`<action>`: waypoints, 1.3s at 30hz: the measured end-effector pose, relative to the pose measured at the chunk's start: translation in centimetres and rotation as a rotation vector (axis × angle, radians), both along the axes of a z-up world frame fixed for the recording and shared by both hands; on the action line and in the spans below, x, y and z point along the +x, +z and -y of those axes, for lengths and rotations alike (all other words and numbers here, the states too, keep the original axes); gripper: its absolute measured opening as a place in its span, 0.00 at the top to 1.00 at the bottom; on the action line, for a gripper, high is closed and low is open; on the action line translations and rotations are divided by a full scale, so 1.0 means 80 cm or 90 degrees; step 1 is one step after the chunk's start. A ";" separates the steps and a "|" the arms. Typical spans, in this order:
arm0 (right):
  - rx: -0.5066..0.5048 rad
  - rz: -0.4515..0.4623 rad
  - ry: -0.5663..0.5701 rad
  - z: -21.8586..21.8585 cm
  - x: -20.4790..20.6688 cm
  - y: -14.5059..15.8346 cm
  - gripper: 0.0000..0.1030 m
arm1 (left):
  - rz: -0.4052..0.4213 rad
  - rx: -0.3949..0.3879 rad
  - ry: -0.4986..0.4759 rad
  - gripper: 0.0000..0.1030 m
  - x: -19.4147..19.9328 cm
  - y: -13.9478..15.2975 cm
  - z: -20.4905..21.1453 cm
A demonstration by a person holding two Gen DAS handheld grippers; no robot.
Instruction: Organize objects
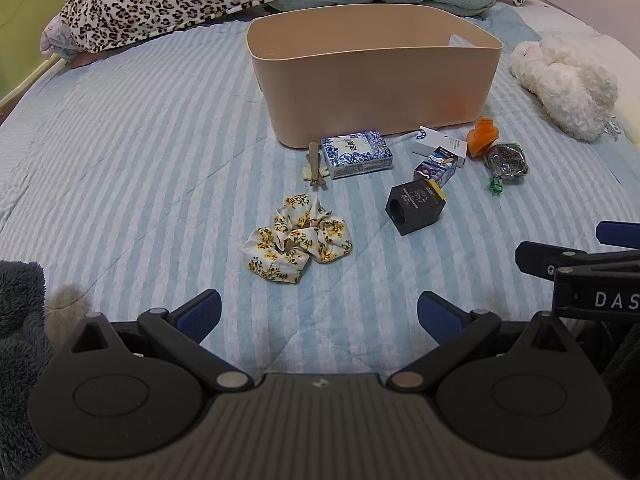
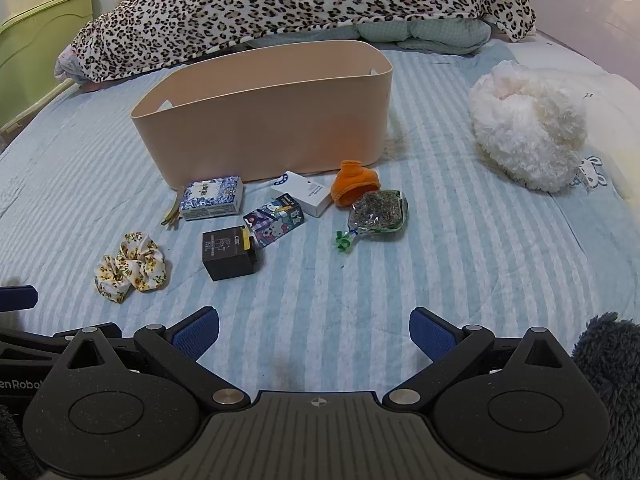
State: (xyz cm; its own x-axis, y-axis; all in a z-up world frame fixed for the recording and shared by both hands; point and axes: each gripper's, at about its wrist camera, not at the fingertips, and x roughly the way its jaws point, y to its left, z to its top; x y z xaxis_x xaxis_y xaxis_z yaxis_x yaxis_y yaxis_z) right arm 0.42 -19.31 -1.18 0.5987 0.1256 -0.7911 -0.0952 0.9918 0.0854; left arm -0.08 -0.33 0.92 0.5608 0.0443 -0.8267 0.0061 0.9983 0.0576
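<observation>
1. Striped blue bedding (image 2: pixel 460 280) fills both views, and everything is laid out on the bed.
2. Nearest, the left tongs (image 1: pixel 319 314) hang spread wide and empty, and the right tongs (image 2: pixel 314 330) are just the same, released with nothing between the pads.
3. Just ahead of the left tongs lies the floral scrunchie (image 1: pixel 298 238): soft, light, squashy, so a pinch across one bunched fold should do.
4. Beyond it, the black box (image 2: pixel 229 254) looks stiff and square; I'd take it across two flat sides.
5. Next the cartoon carton (image 2: pixel 276 220), the blue-and-white box (image 2: pixel 212 197) with a wooden clip (image 1: pixel 315 166) beside it, and the white box (image 2: pixel 304 192).
6. To the right, an orange pouch (image 2: pixel 354 186) touches a crinkly herb sachet (image 2: pixel 378 214), likely slippery, best gripped at its tied neck.
7. Farther back stands the beige bin (image 2: pixel 264 136), seemingly empty from here.
8. Well off to the right sits a fluffy white toy (image 2: pixel 528 136), and a leopard blanket (image 2: pixel 300 0) closes the far end.
</observation>
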 end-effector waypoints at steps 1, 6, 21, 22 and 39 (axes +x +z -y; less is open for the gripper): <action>0.000 0.000 0.000 0.000 0.000 0.000 0.00 | 0.001 0.000 0.001 0.00 0.000 0.000 0.000; 0.000 -0.001 -0.004 0.001 0.000 0.002 0.00 | 0.008 -0.003 0.004 0.00 -0.001 0.002 -0.002; -0.011 -0.009 -0.004 0.001 -0.001 0.000 0.00 | 0.008 -0.005 0.002 0.00 -0.003 0.004 -0.003; -0.012 -0.009 -0.004 0.001 -0.001 -0.001 0.00 | 0.007 -0.004 0.002 0.00 -0.003 0.004 -0.003; -0.019 -0.013 -0.014 0.000 -0.001 -0.003 0.00 | 0.001 -0.006 0.003 0.00 -0.003 0.002 -0.003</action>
State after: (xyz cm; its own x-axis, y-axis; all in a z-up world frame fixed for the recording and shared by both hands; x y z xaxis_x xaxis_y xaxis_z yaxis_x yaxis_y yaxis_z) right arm 0.33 -19.28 -1.39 0.5843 0.0882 -0.8067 -0.0718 0.9958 0.0568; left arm -0.36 -0.09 1.11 0.5616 0.0393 -0.8265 0.0017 0.9988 0.0486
